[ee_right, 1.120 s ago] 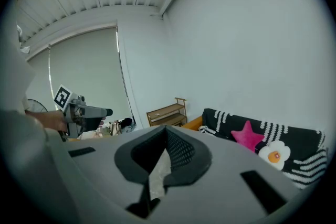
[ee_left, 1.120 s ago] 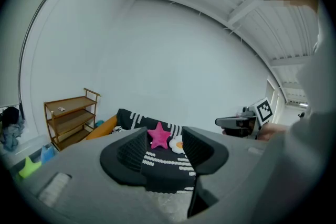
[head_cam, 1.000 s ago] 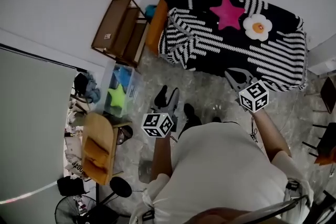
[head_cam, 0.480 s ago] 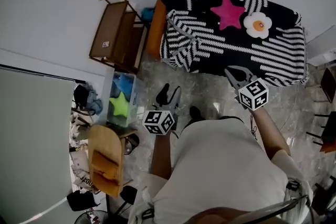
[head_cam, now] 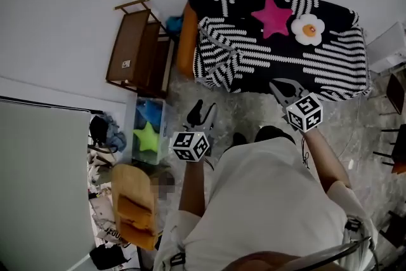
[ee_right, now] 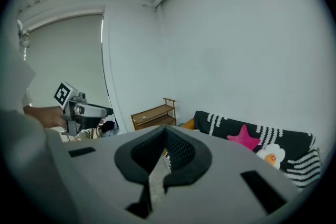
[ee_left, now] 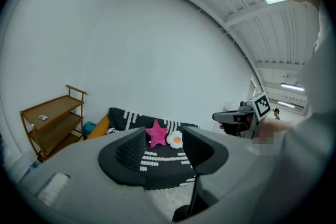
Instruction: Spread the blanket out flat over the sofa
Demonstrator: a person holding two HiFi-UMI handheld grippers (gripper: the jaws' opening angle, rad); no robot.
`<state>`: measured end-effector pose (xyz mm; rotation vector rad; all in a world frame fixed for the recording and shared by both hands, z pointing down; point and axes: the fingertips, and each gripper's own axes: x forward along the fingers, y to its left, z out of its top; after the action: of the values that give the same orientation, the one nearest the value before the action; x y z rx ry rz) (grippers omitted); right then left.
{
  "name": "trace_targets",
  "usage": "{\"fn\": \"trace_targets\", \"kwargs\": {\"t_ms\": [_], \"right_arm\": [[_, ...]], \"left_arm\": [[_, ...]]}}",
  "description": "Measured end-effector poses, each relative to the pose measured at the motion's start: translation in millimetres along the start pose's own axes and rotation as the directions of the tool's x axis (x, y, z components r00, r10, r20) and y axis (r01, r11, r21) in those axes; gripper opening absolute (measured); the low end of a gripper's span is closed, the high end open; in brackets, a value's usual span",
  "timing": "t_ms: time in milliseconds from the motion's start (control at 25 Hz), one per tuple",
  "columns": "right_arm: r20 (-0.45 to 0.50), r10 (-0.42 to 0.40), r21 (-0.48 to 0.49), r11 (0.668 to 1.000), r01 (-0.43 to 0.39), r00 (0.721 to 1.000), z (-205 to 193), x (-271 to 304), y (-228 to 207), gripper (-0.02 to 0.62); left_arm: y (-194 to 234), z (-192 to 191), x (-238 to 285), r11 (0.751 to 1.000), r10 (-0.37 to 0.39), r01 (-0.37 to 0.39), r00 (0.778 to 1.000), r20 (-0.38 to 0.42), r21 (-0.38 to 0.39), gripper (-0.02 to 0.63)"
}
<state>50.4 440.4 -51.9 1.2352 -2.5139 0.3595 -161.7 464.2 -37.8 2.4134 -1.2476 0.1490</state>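
A black blanket with white stripes [head_cam: 298,63] covers the sofa [head_cam: 185,41] against the far wall, and its left front corner is bunched into folds [head_cam: 219,66]. On it lie a pink star pillow [head_cam: 271,14] and a white flower pillow [head_cam: 308,27]. My left gripper [head_cam: 202,114] hovers over the floor short of the sofa, open and empty. The left gripper view shows the blanket [ee_left: 163,157] and star pillow [ee_left: 157,132] between its jaws [ee_left: 164,138]. My right gripper [head_cam: 283,89] hangs near the blanket's front edge, shut on nothing, jaws meeting [ee_right: 165,132].
A wooden shelf unit [head_cam: 136,47] stands left of the sofa. A clear bin [head_cam: 147,133] with a green star pillow and a wooden seat [head_cam: 134,206] sit along the left. Dark chairs [head_cam: 396,92] line the right edge. Marbled floor [head_cam: 247,112] lies before the sofa.
The view has shifted a little as the person moved nearer the sofa. Both grippers keep their places before it, and the blanket lies as before.
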Motion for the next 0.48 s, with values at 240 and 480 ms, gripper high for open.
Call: {"fn": "trace_targets", "kwargs": {"t_ms": [240,480], "right_arm": [[-0.011,-0.014,0.026,1.000,0.015,1.000,-2,9,-8,0.003],[-0.031,0.002,0.036,0.999,-0.001,1.000,-7,22,-25,0.003]], "left_arm": [[12,1,8,1.000,-0.002,0.002,1.000,-0.012,-0.011,0.212],[20,-4,27,0.999,0.017,-0.018,1.000,-0.027,-0.032,0.212]]}}
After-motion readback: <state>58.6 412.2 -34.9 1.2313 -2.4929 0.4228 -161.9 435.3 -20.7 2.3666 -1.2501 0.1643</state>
